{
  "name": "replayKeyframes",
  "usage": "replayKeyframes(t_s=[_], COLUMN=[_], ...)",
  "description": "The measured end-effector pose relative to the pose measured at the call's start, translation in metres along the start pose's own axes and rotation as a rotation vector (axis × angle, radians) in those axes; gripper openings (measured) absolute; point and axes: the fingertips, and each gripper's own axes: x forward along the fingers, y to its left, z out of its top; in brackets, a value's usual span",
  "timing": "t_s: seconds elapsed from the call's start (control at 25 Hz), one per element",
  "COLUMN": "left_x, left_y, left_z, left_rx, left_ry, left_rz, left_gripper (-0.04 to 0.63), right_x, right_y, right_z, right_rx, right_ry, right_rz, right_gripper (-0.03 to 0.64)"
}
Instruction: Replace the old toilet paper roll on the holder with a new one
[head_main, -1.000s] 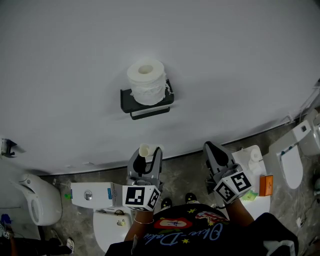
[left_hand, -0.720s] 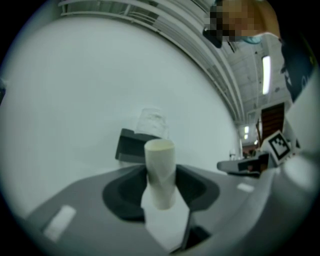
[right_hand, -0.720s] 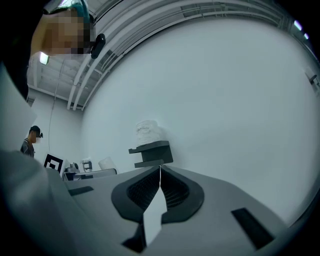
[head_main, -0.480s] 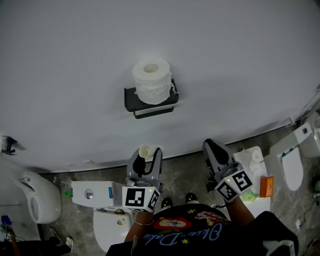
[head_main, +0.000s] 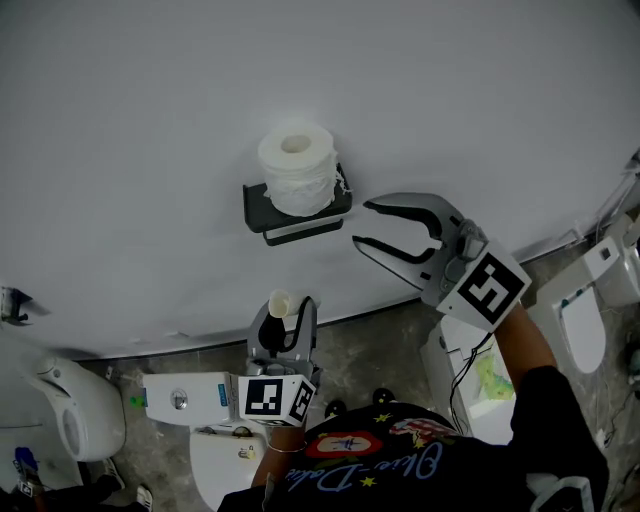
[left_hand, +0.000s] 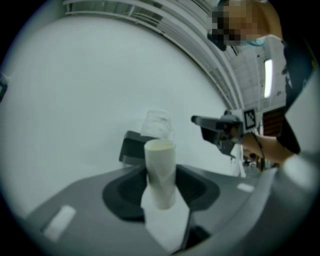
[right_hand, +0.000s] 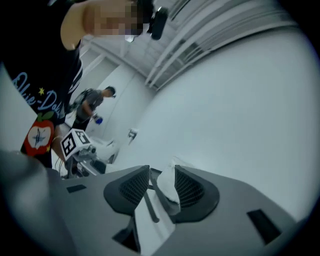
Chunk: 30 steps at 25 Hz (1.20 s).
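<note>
A full white toilet paper roll (head_main: 294, 165) stands on end on the black wall holder (head_main: 297, 212). My right gripper (head_main: 360, 224) is raised just right of the holder and points at it. Its jaws are opening and hold nothing; in the right gripper view the roll (right_hand: 167, 186) shows beyond the gap. Lower down, my left gripper (head_main: 288, 312) is shut on an empty cardboard tube (head_main: 279, 304), held upright. In the left gripper view that tube (left_hand: 160, 172) stands in front of the holder (left_hand: 134, 149) and the right gripper (left_hand: 220, 131).
The wall is plain white. On the floor below are a toilet (head_main: 60, 410) at the left, a cistern (head_main: 185, 395) under my left hand, another toilet (head_main: 590, 320) at the right and a white stand (head_main: 480, 385). A person (right_hand: 92, 107) stands far behind.
My right gripper rose from beside the white stand to the holder's level, rolled over, and went from shut to open jaws. The left gripper kept still with the tube.
</note>
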Motion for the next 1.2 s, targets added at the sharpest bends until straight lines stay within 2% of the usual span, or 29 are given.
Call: replayKeyframes(t_s=[0.12,0.16,0.24,0.32,0.4,0.52,0.76,0.92,1.08,1.2], left_x=[0.000,-0.001,-0.005,-0.012,-0.020,-0.030,-0.048,-0.053,-0.054,-0.055], left_y=[0.007,0.010,0.016,0.023,0.029,0.038,0.047,0.046,0.042,0.040], left_z=[0.004,0.006,0.010,0.013,0.014,0.011,0.011,0.008,0.006,0.004], left_rx=[-0.008,-0.007,-0.008,-0.011,-0.015,-0.023,-0.040,-0.050,-0.059,-0.061], left_ry=[-0.009,-0.013,-0.023,-0.030,-0.035,-0.030,-0.027,-0.023,-0.019,-0.017], left_rz=[0.012,0.019,0.036,0.060,0.088,0.123,0.170,0.180,0.174,0.169], left_gripper=[0.176,0.176,0.176,0.176,0.176,0.176,0.176,0.176,0.176,0.176], right_x=[0.031,0.040,0.054,0.066,0.077,0.089,0.104,0.109,0.109,0.101], right_y=[-0.018,-0.021,-0.023,-0.027,-0.030,-0.031,-0.034,-0.034,-0.033,-0.036], right_z=[0.029,0.035,0.037,0.032,0.027,0.021,-0.001,-0.007,-0.007,-0.006], right_rx=[-0.154,-0.199,-0.294,-0.378,-0.410,-0.397,-0.431,-0.480,-0.470,-0.448], right_ry=[0.038,0.059,0.132,0.213,0.273,0.336,0.522,0.604,0.617,0.561], right_rz=[0.112,0.169,0.273,0.329,0.368,0.434,0.483,0.499,0.483,0.439], right_gripper=[0.162,0.191,0.227,0.230,0.230,0.230,0.230,0.230,0.229,0.227])
